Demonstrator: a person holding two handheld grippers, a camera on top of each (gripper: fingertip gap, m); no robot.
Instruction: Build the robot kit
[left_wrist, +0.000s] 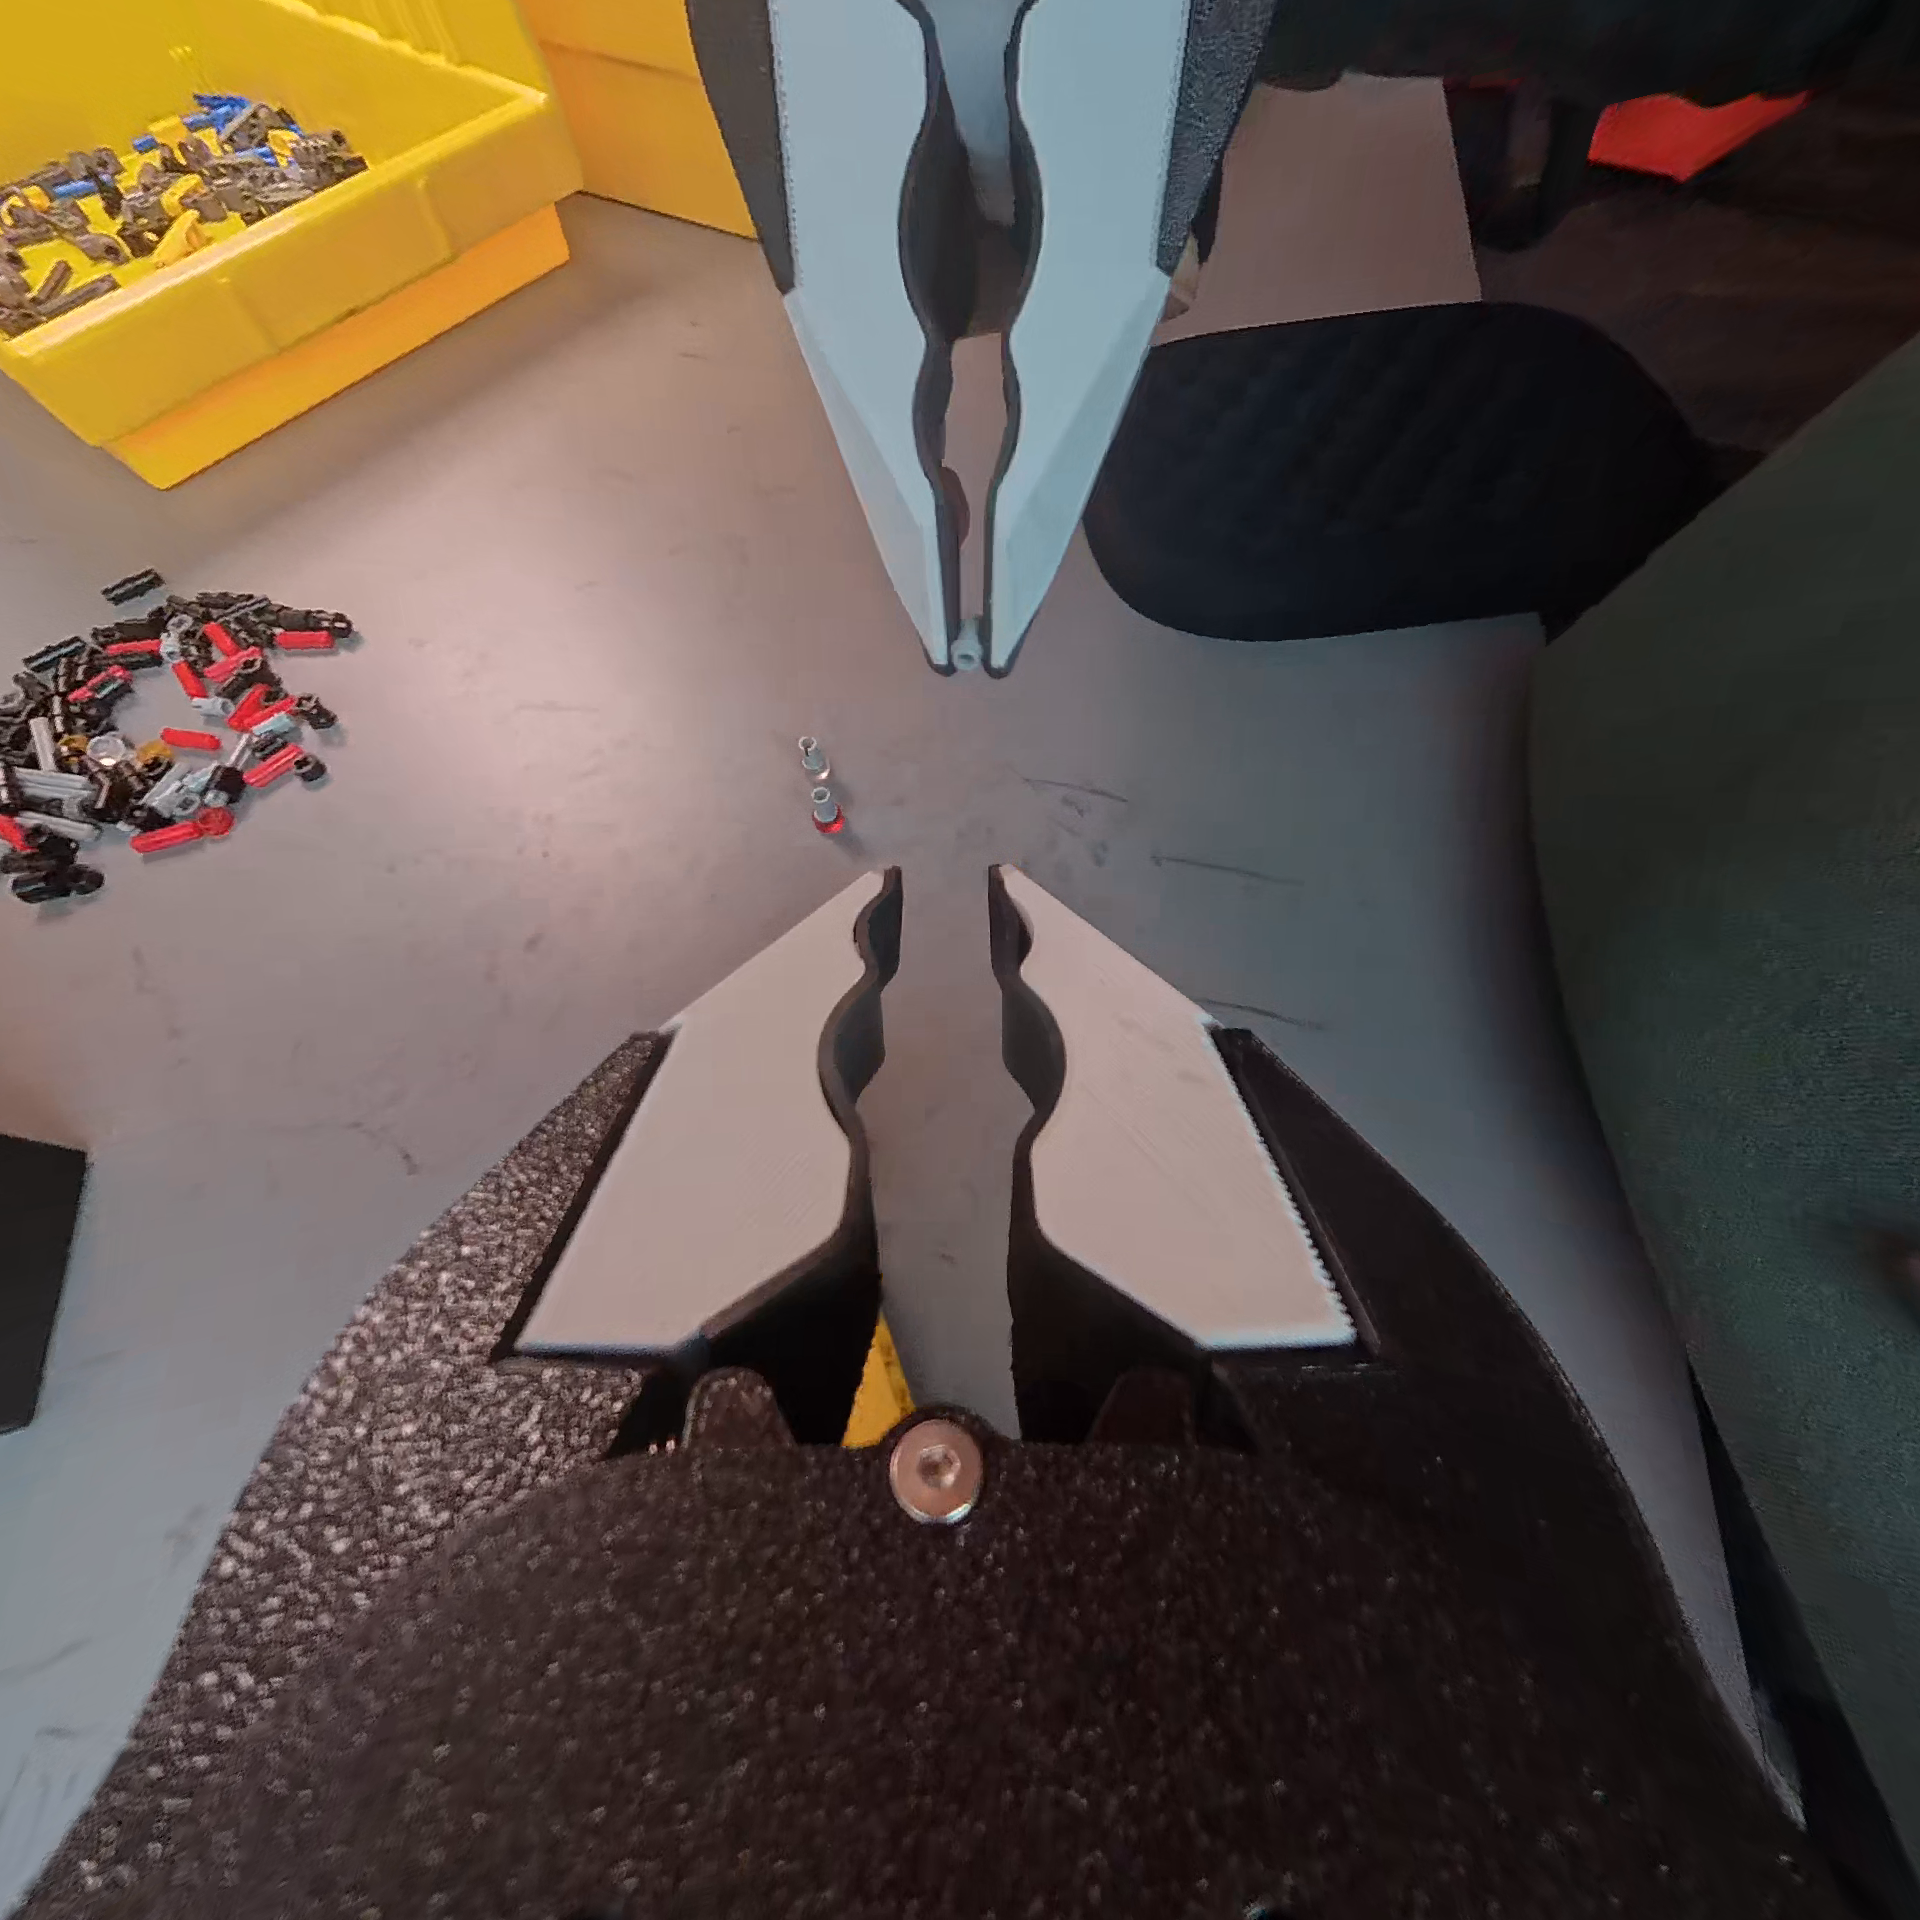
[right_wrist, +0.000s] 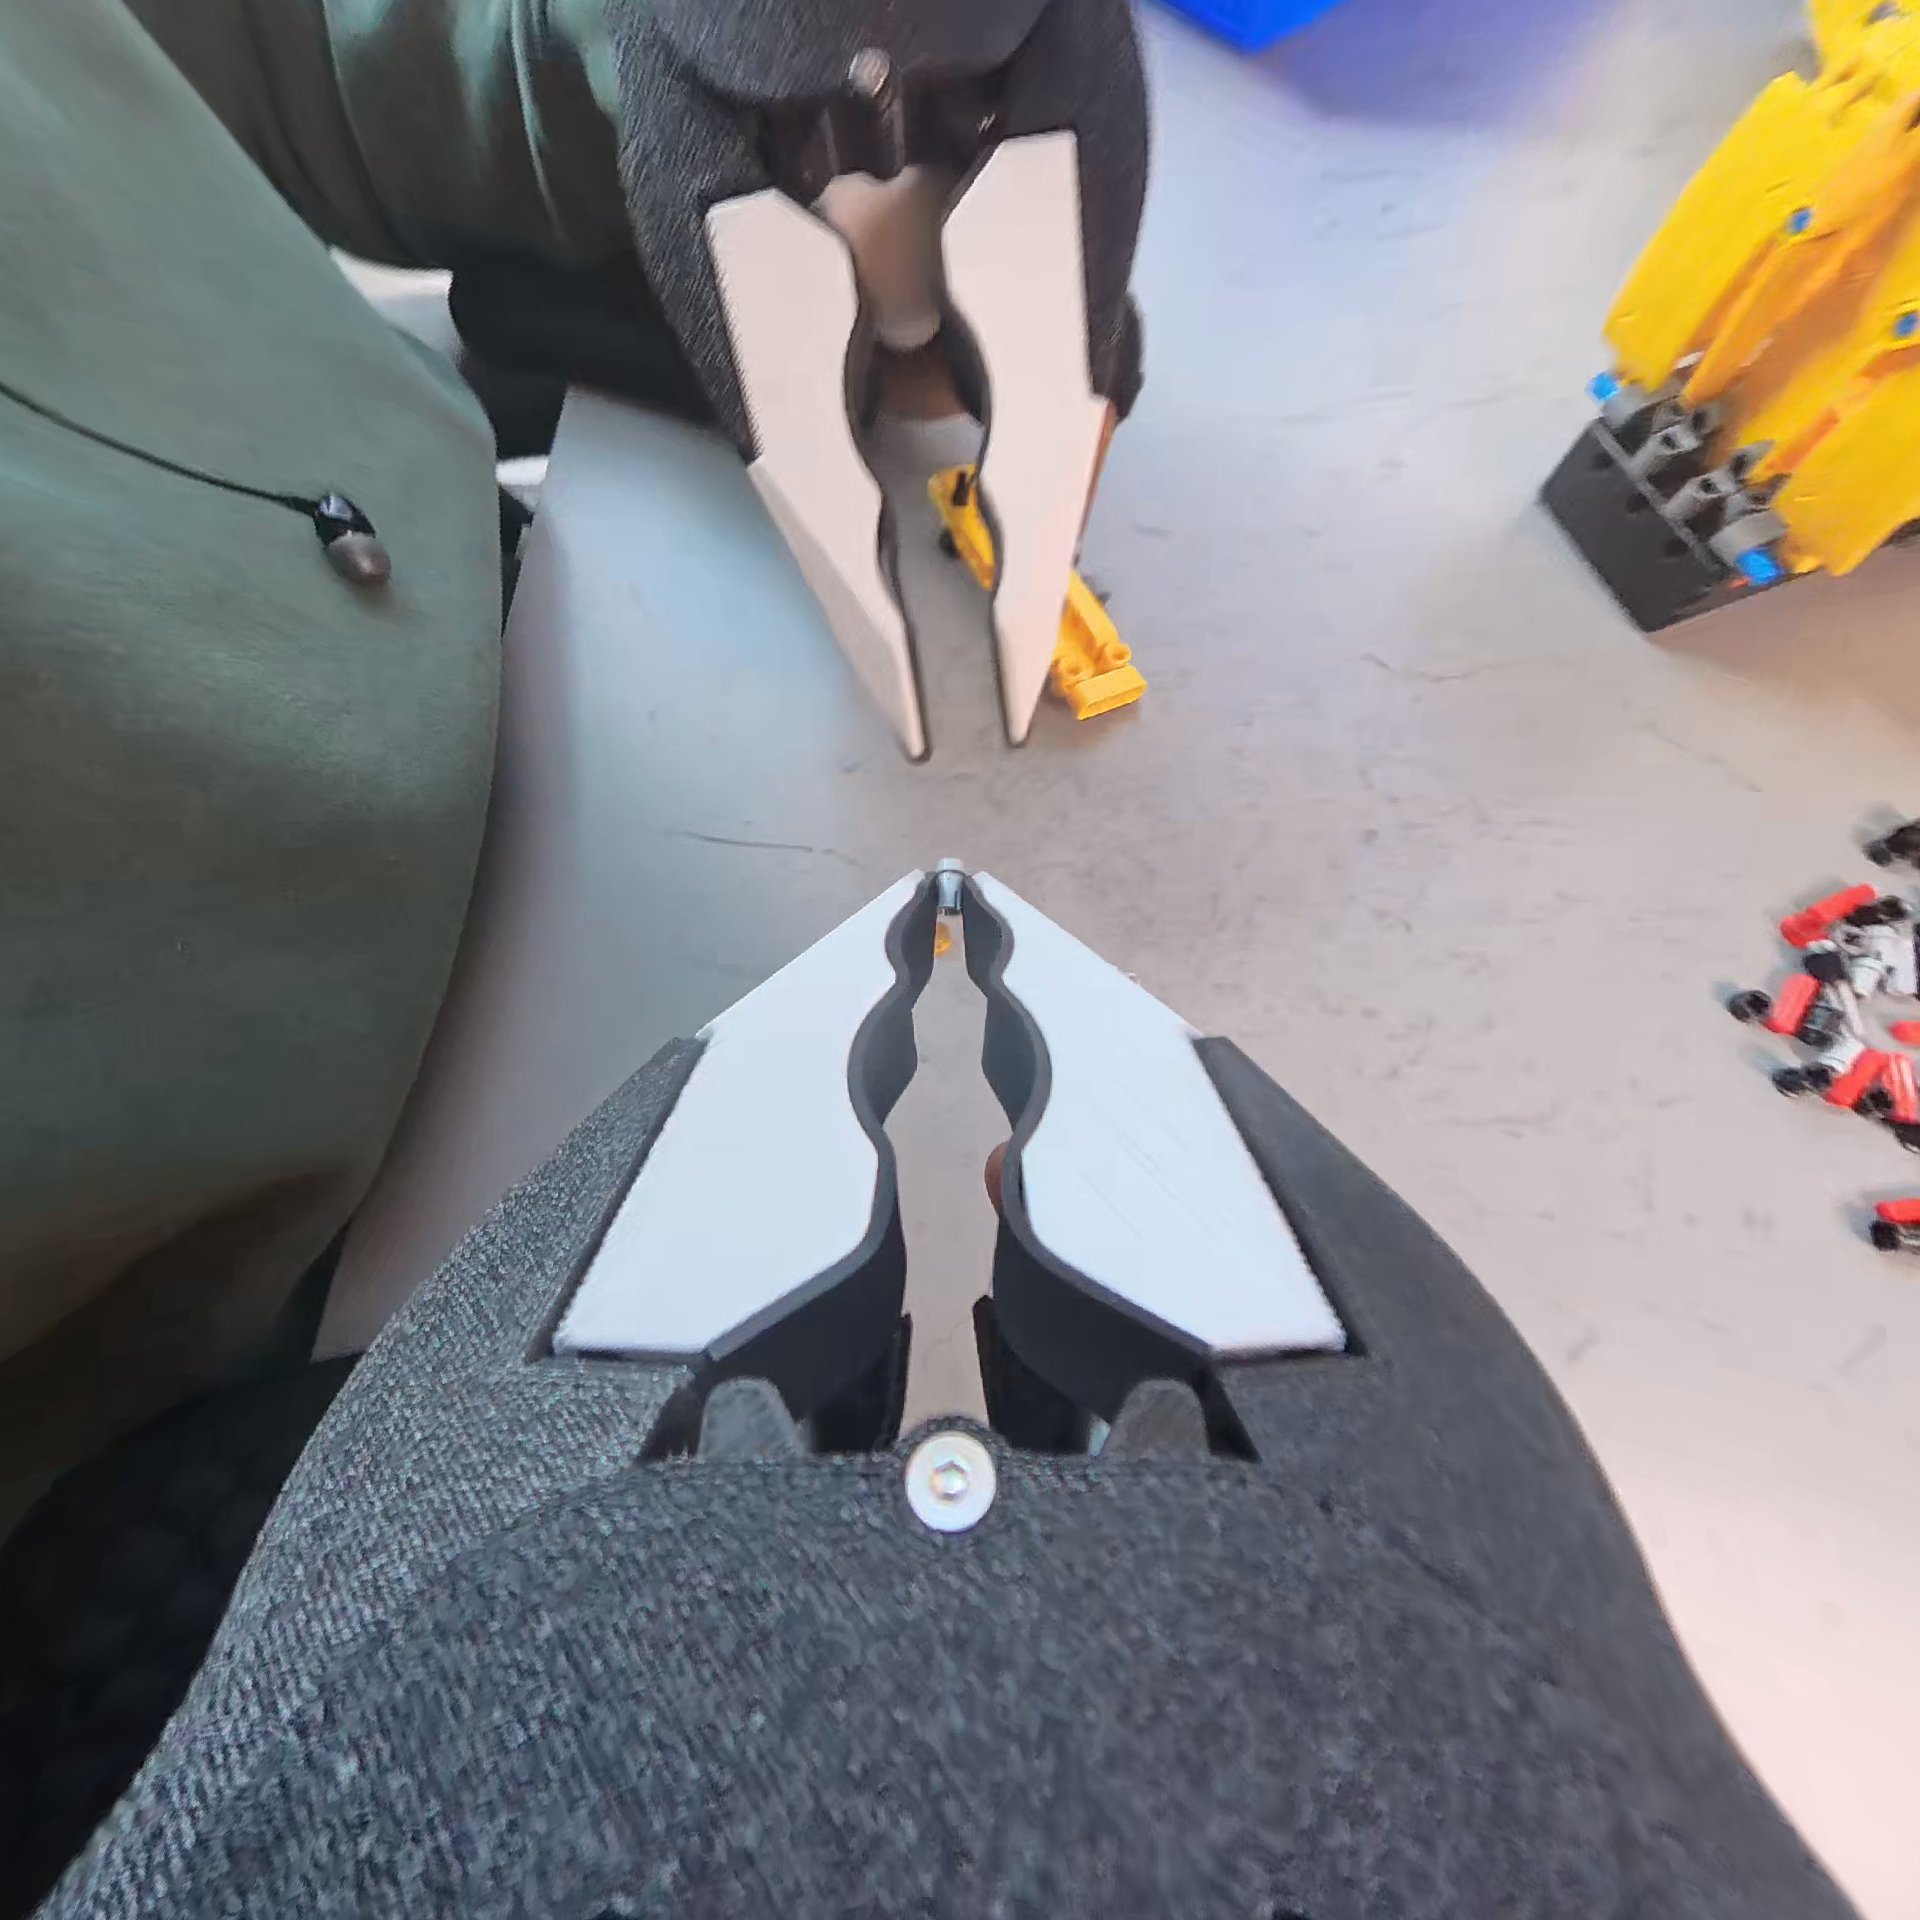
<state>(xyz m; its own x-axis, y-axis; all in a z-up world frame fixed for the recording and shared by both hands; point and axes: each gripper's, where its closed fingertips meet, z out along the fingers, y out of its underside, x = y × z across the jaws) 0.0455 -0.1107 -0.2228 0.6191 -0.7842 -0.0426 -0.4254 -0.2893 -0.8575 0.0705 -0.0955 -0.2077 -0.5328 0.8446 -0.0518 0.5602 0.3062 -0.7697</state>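
Left hand-held gripper (left_wrist: 943, 871): released, empty, over the table (left_wrist: 582, 997).
Right hand-held gripper (right_wrist: 948, 879): clenched on a grey pin (right_wrist: 949, 885).
Nearby: two pins (left_wrist: 821, 784), parts pile (left_wrist: 145, 727).

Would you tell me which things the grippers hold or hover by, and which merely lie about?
Held or nearest: right gripper shut on grey pin; left gripper open by two studded pins.
Lying about: red-and-black parts pile, yellow bin, yellow model.

Two hand-held grippers (left_wrist: 943, 873) (right_wrist: 950, 878); three small grey pins (left_wrist: 965, 657) (left_wrist: 809, 750) (left_wrist: 824, 805); one yellow bin (left_wrist: 312, 291).
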